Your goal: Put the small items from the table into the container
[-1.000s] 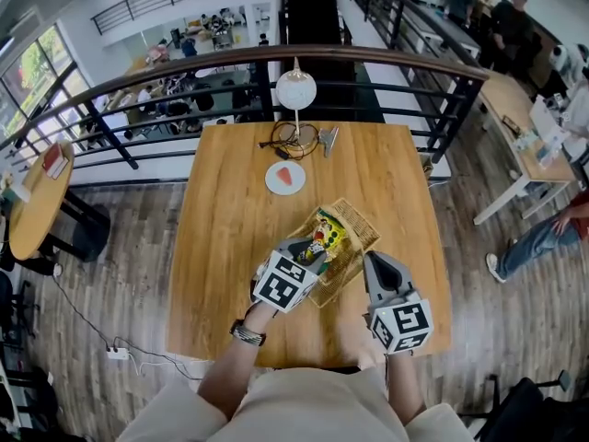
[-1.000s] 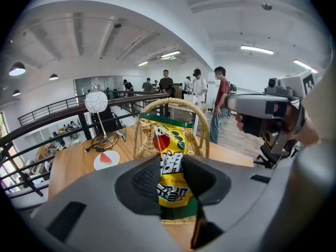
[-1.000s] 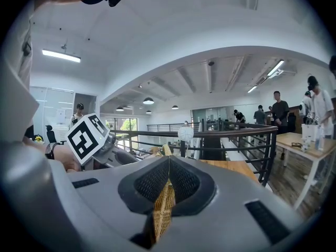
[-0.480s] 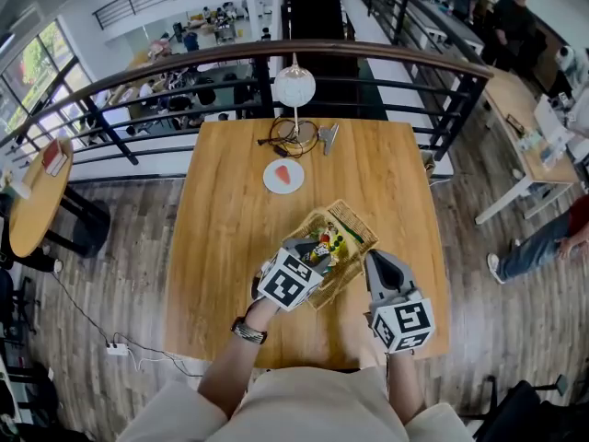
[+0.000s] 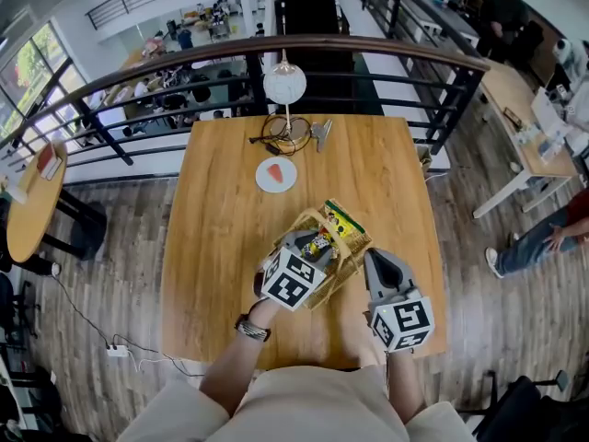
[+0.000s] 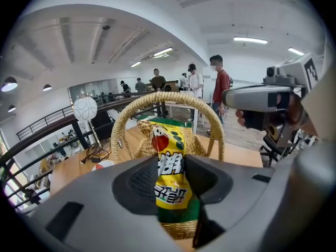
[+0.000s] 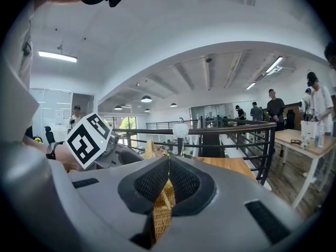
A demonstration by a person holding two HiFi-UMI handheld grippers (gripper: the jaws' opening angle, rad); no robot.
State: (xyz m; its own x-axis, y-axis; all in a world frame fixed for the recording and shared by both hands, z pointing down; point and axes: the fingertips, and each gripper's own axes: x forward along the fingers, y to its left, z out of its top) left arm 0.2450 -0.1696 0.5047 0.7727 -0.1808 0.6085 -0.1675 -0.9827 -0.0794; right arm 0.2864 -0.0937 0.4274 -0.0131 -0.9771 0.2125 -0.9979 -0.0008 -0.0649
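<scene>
Basket point(image 5: 352, 258) sits on the table point(image 5: 221, 247), near its front edge, with the snack packet point(image 5: 339, 221) in the basket. Behind the basket lies a saucer point(image 5: 276, 174). Further behind the basket, at the table's far edge, are a cable point(image 5: 274, 139) and a lamp point(image 5: 284, 86).

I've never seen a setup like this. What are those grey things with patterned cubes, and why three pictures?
No robot: a person holds a two-jaw gripper in each hand, and the cubes are part of them. One picture comes from a camera on the person's head, looking down; the other two from cameras riding on each gripper. On the table stand a wicker basket, a small plate, a globe lamp and cables. The left gripper has a yellow snack packet between its jaws, which are opening, at the basket. The right gripper is shut on the basket's rim.
</scene>
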